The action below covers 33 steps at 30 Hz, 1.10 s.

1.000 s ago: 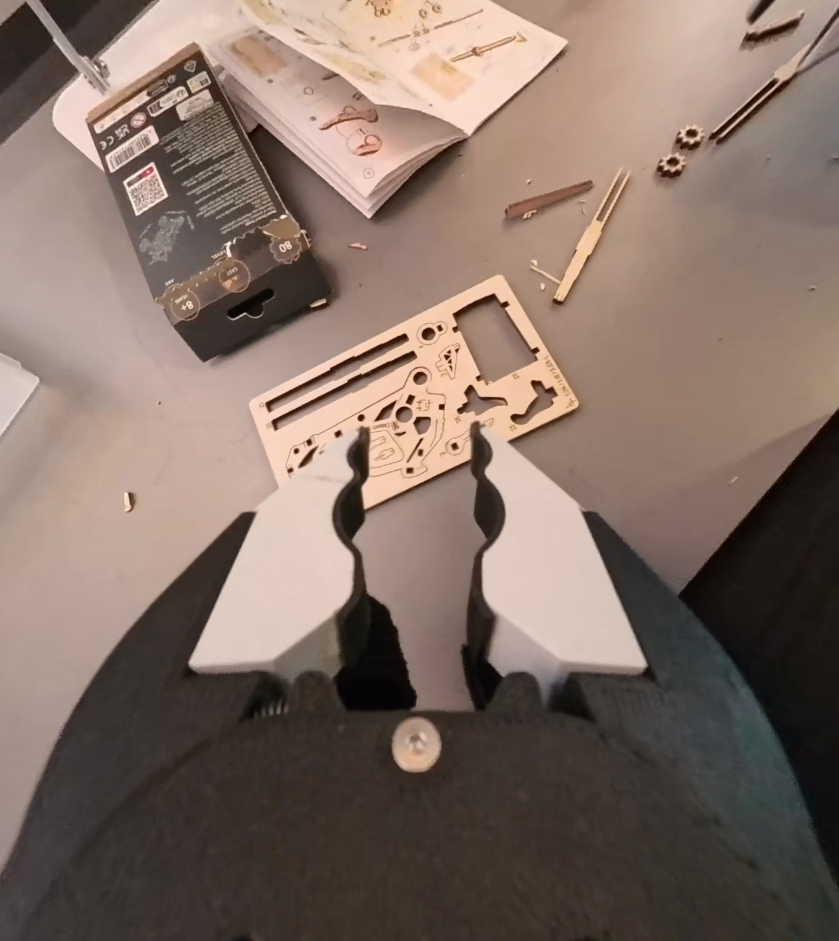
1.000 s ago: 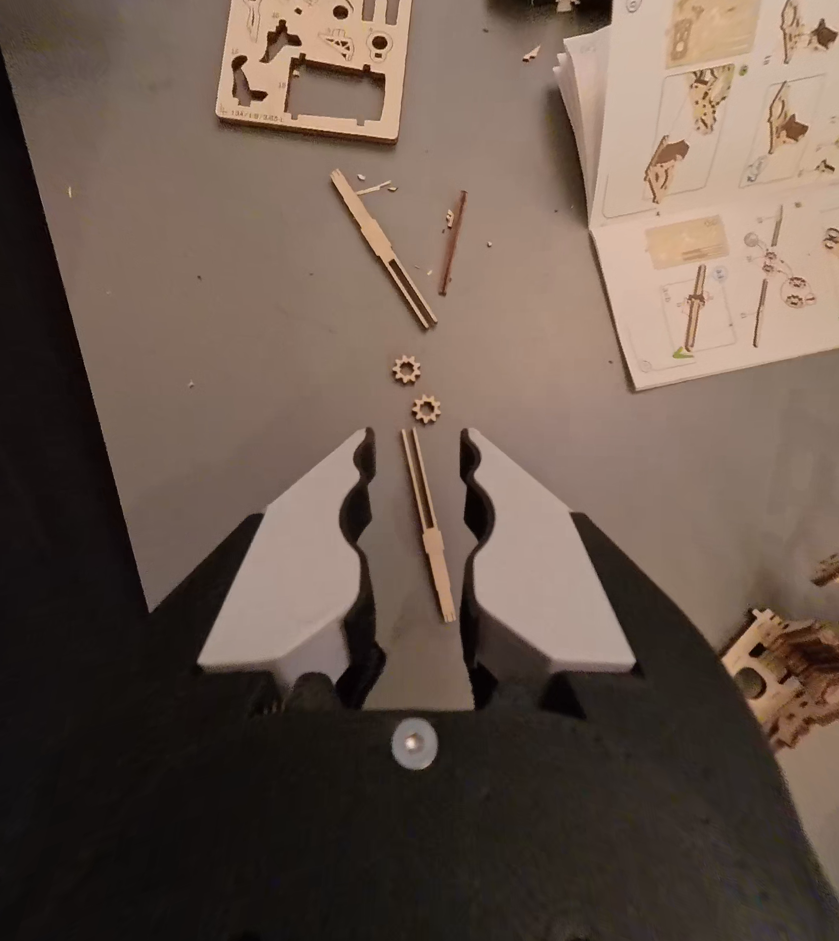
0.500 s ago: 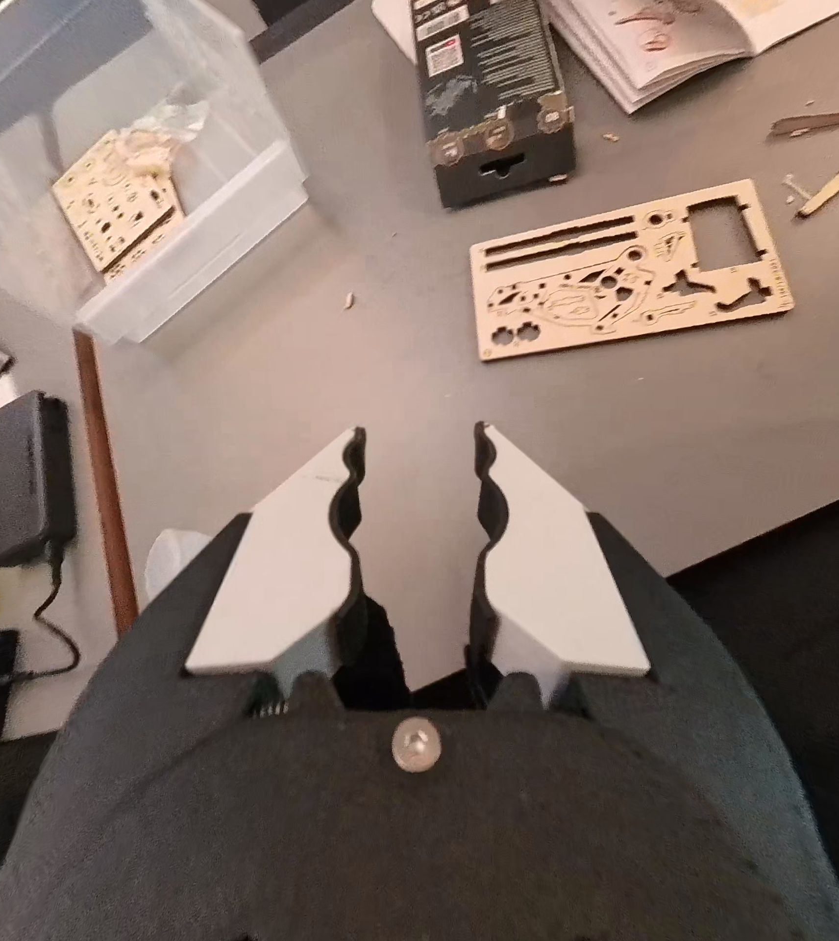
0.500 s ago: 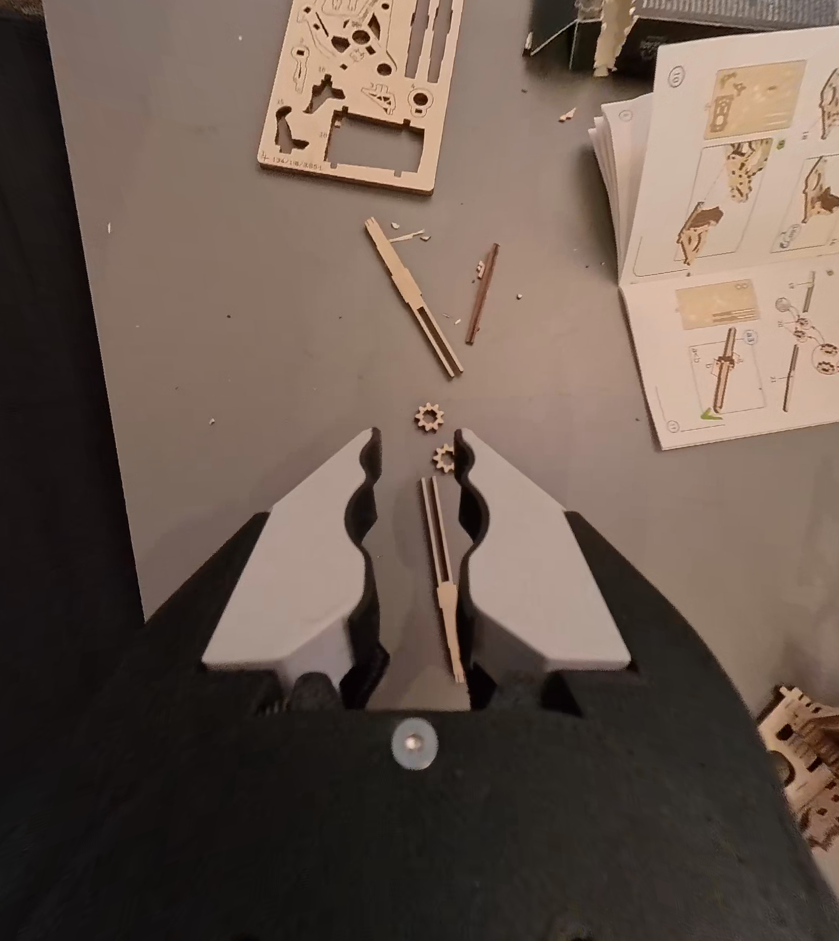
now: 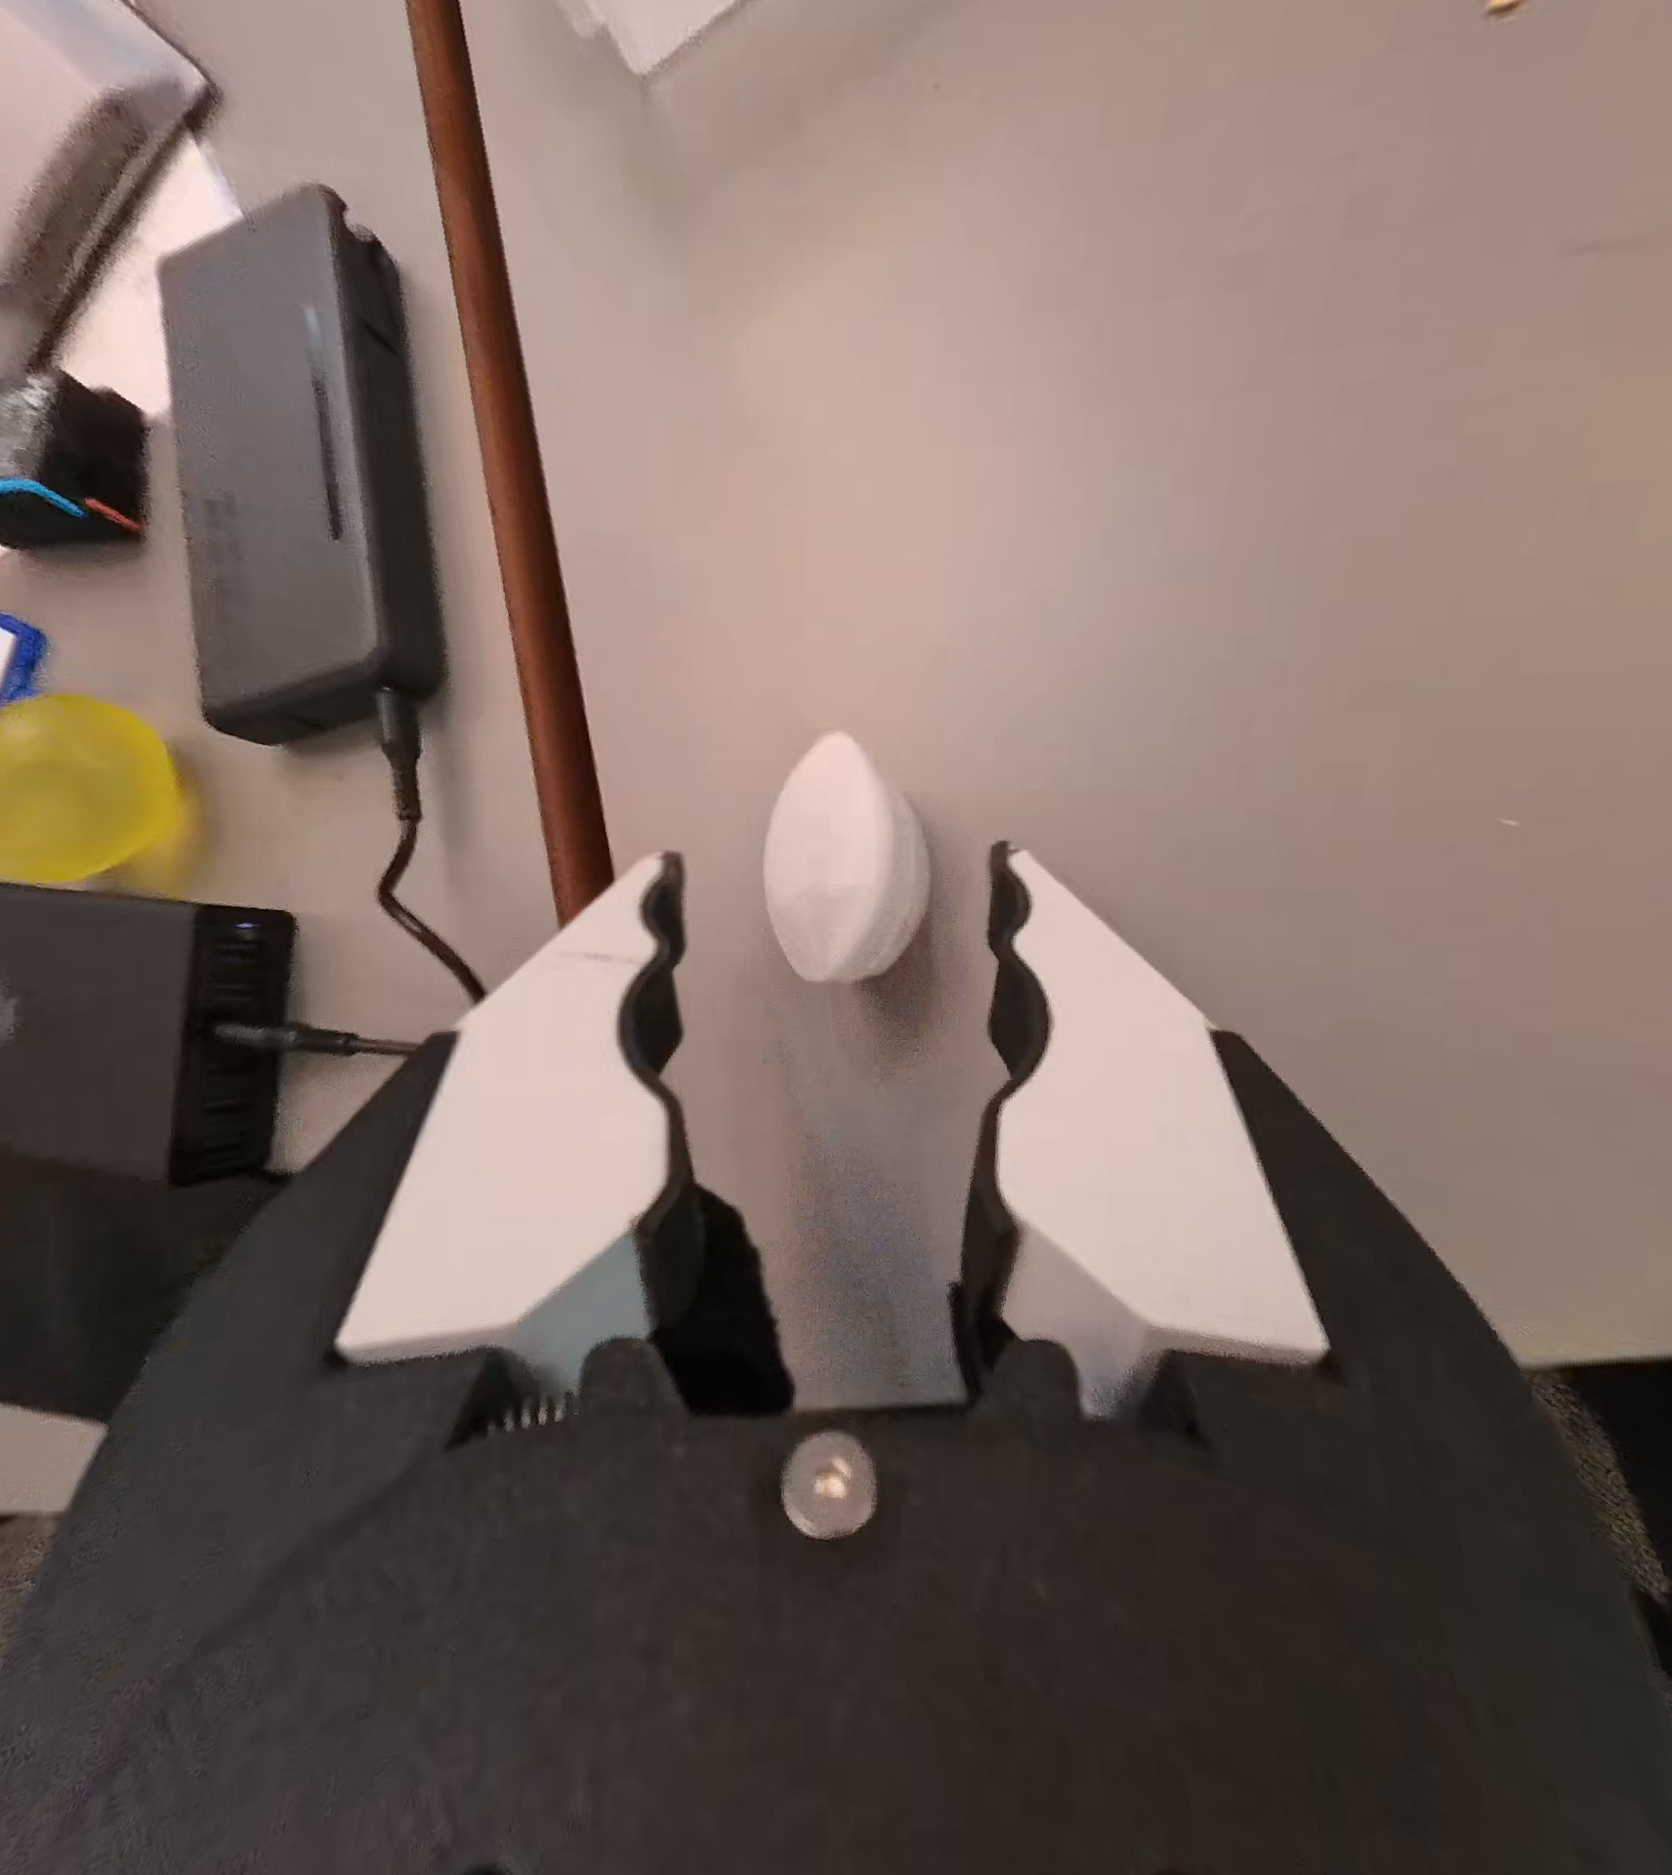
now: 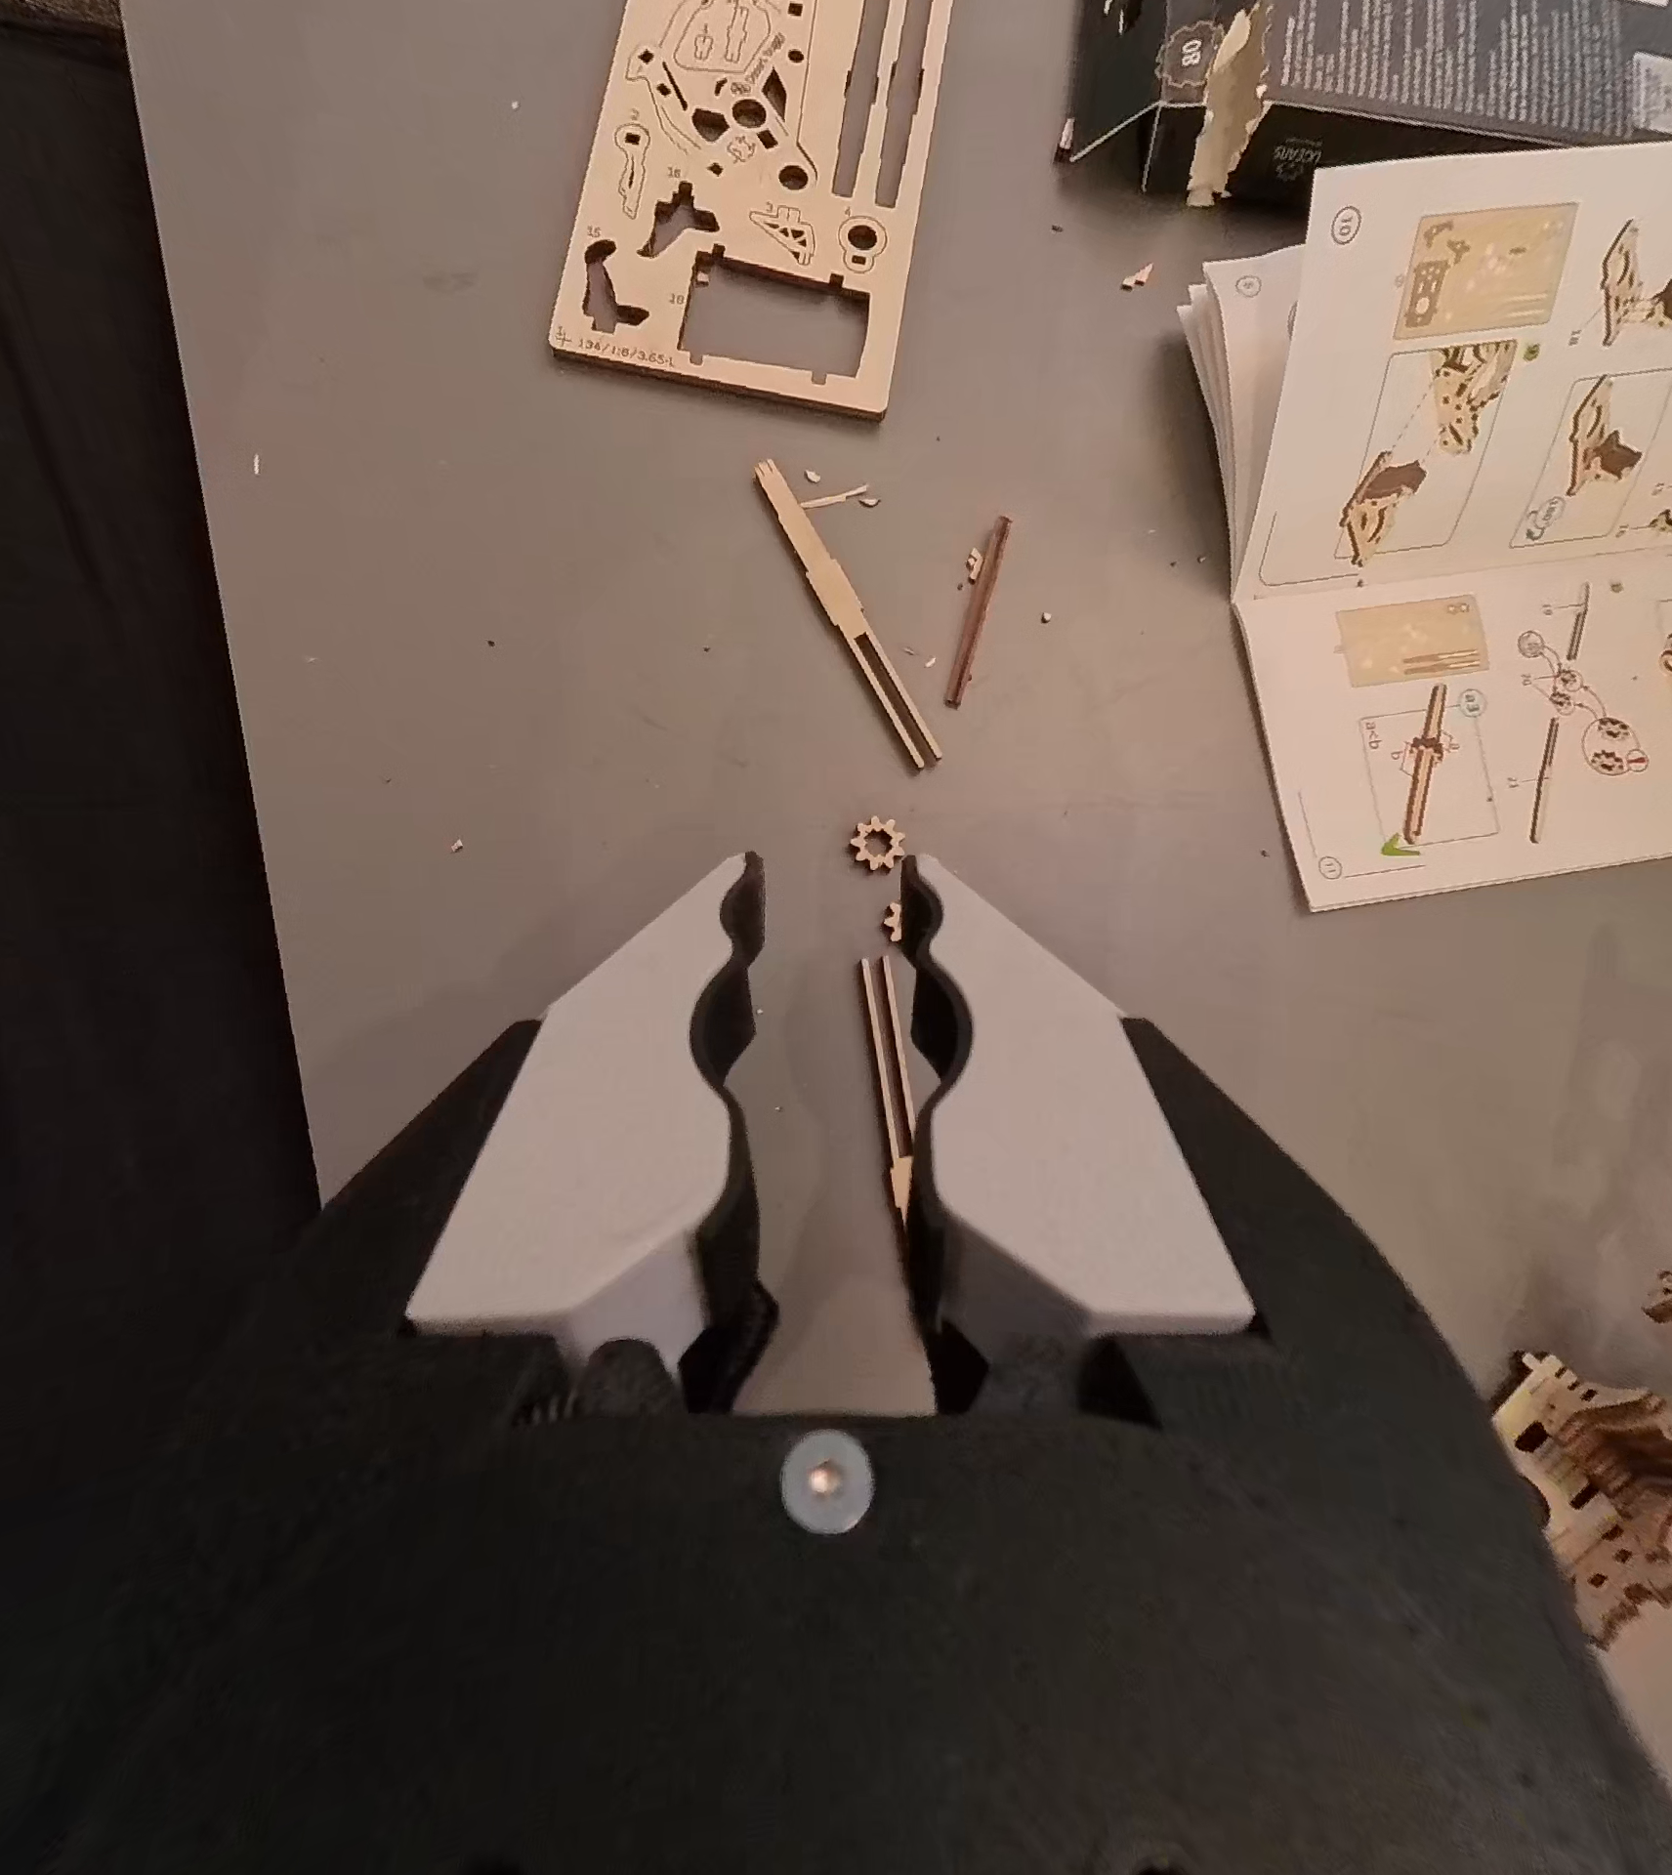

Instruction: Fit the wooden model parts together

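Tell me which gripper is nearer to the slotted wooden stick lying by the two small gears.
Right. The slotted wooden stick lies between the open right gripper's fingers, close against one. The left gripper faces a white oval object near the table's edge, no stick in its view.

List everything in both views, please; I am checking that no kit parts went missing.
White oval lump: one, ahead of left tongs.
Power brick: one, grey, side surface.
Yellow cup: one, beside the brick.
Slotted stick: one, pale wood, lying between right tongs' fingers.
Second slotted stick: one, pale, farther ahead.
Dark strip: one, brown, beside it.
Gears: two, pale, one part hidden.
Parts sheet: one, pale, far.
Manual: one, open, right.
Box: one, black, far right.
Built model: one, lower right.
Left tongs: open.
Right tongs: open.
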Each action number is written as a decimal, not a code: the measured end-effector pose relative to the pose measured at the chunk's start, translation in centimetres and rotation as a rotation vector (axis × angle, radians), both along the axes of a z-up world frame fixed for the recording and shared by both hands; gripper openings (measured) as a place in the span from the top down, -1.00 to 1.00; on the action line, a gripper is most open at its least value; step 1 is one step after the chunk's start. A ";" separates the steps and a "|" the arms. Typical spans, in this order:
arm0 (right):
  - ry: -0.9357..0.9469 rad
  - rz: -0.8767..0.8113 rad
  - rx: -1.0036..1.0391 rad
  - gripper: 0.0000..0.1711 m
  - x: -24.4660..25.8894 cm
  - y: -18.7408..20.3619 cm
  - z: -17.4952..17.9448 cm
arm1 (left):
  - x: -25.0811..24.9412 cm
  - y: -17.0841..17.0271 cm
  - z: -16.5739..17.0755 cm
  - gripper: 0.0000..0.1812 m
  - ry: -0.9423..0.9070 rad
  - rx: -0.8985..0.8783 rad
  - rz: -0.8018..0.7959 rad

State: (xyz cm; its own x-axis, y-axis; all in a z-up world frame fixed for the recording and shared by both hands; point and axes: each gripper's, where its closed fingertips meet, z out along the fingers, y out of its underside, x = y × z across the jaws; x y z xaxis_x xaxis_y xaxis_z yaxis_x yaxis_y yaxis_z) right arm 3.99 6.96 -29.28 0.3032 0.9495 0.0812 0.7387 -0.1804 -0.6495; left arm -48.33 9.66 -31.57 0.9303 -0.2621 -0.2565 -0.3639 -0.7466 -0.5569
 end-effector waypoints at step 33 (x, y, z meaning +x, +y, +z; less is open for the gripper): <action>-0.032 -0.188 0.381 0.41 -6.0 6.9 3.1 | 48.9 2.7 9.5 0.73 -1.144 0.071 -0.507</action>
